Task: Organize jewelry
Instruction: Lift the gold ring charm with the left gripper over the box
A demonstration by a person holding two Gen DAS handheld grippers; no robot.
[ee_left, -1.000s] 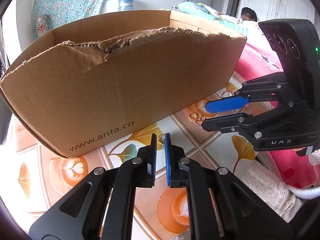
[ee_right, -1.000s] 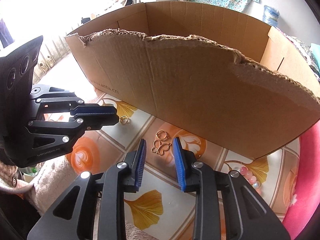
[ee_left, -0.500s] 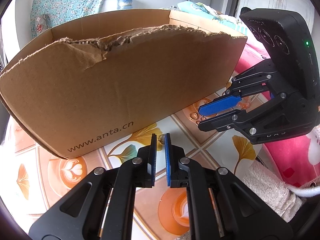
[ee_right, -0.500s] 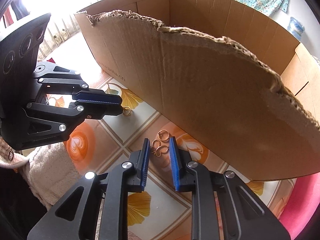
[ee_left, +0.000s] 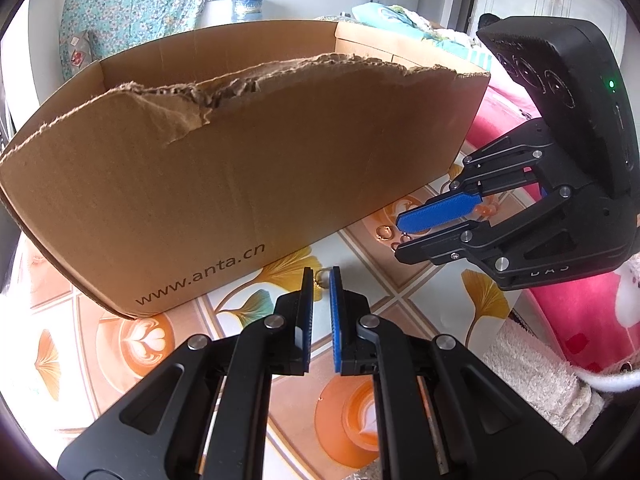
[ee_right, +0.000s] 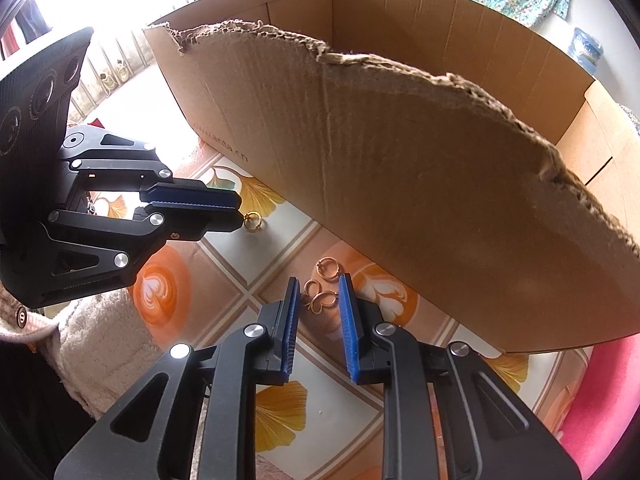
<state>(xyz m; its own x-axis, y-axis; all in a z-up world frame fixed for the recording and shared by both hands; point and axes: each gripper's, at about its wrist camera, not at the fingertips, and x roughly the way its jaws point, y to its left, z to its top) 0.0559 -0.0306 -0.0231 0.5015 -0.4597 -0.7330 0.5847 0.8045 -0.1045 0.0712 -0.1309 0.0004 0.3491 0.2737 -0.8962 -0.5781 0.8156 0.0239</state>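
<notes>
Jaws first: my left gripper (ee_left: 321,276) is pinched almost together on a small gold ring (ee_right: 253,222), which sticks out just past the pad tips, low over the tablecloth (ee_left: 372,280). My right gripper (ee_right: 319,294) has just been closing; its jaws stand a narrow gap apart, and the butterfly-shaped gold piece (ee_right: 320,300) lies on the cloth between the blue pads (ee_right: 347,308), which do not press on it as far as I can tell. A pair of gold hoops (ee_right: 330,268) lies just beyond it, touching or nearly so. Behind all of that stands the big cardboard box (ee_left: 240,176), its near wall torn along the top and printed with a web address. At the cloth's near edge lies a fuzzy cream fabric (ee_right: 104,344), and a pink surface (ee_left: 592,312) lies to my right.
</notes>
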